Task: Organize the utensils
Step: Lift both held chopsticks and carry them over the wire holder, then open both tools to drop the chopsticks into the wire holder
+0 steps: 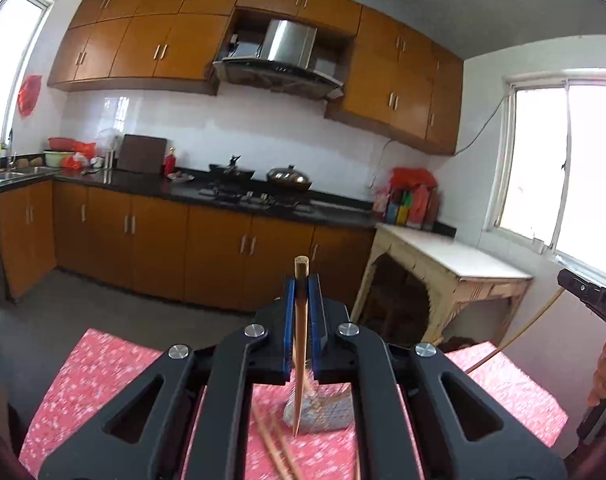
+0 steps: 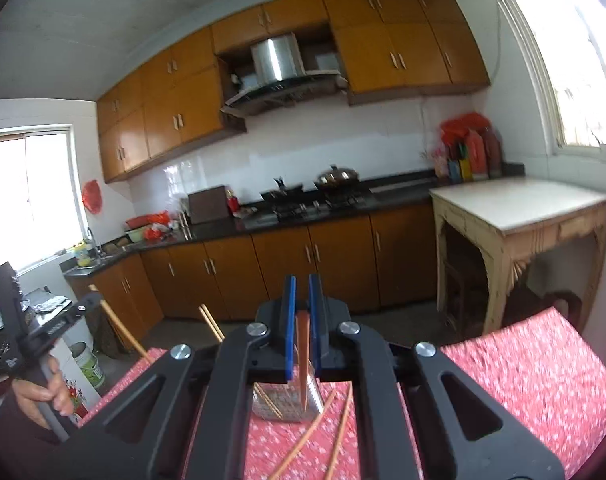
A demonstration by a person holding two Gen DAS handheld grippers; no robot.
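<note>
Gripping one wooden chopstick (image 1: pixel 301 344) upright between its blue pads, the left tool (image 1: pixel 302 292) hangs above the red flowered surface (image 1: pixel 103 376), the stick's thin end pointing down toward a metal mesh holder (image 1: pixel 327 412) standing there. The right tool (image 2: pixel 302 292) is likewise clamped on a reddish chopstick (image 2: pixel 303 360), tip down over the same holder (image 2: pixel 279 404). Loose chopsticks (image 2: pixel 303 440) lie on the cloth just beside the holder, and a few more lean inside it.
</note>
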